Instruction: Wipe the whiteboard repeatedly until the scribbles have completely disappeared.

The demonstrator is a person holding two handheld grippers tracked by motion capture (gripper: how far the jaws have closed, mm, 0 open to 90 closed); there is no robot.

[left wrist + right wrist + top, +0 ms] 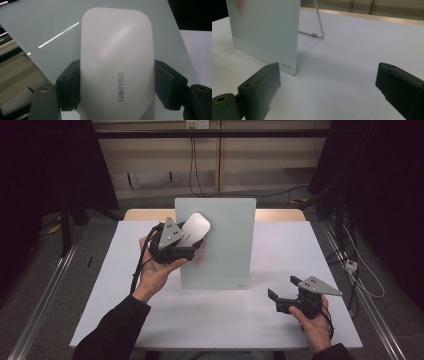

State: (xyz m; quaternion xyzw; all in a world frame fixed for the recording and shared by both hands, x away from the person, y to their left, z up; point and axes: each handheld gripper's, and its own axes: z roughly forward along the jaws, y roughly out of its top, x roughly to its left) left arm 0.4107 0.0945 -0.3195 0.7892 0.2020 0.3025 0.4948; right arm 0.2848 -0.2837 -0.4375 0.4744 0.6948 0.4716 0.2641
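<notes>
Halfway, judging by layout: left gripper pinching white deli eraser, holding it against upright glass whiteboard; faint red marks still showing; right gripper resting spread, empty, near board.

A white eraser — smooth, oblong, with rounded corners and a grey "deli" mark printed along its lower half — is clamped at its two long sides, its rounded end pointing up. In the high view it sits left of centre, tilted toward the upper right, against the upper left corner of the board. The board is a pale, frosted glass panel with rounded corners, standing nearly upright at the middle of the white tabletop — propped from behind by a thin wire stand. A small logo marks its lower corner.
</notes>
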